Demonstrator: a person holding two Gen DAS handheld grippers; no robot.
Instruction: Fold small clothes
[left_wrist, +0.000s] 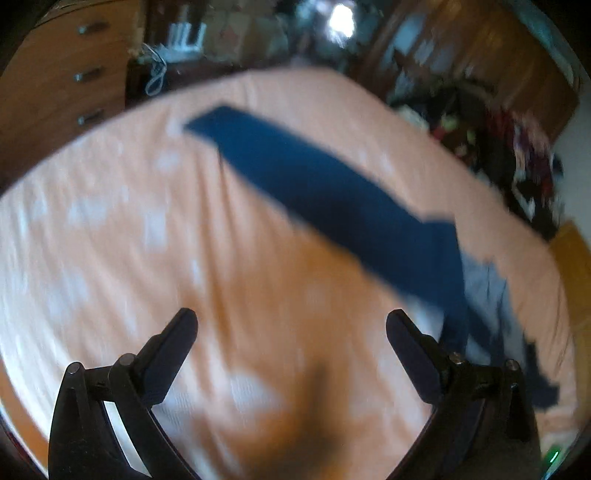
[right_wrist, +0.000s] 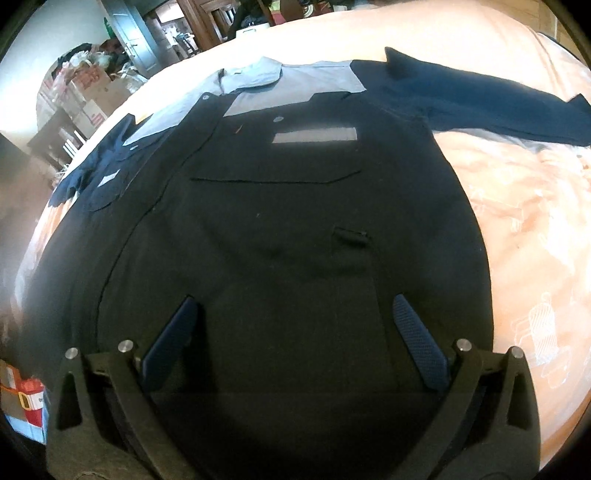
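Right gripper (right_wrist: 293, 317) gapes wide over the shirt (right_wrist: 280, 229), holding nothing; the shirt lies flat on the bed (right_wrist: 524, 229), sleeve (right_wrist: 480, 99) toward 2 o'clock. Left gripper (left_wrist: 291, 332), also wide and empty, hovers over bare bedsheet.

No text, brand or number can be read in either view. The cardboard boxes (right_wrist: 86, 105) stacked at the far left of the right wrist view carry red markings, too small and blurred to make out. The pale patch (right_wrist: 316, 136) on the chest of the dark shirt (right_wrist: 280, 229) shows no lettering. The orange bedsheet (right_wrist: 535, 229) bears faint white line drawings, not words. The left wrist view is motion-blurred throughout, and nothing legible shows there.
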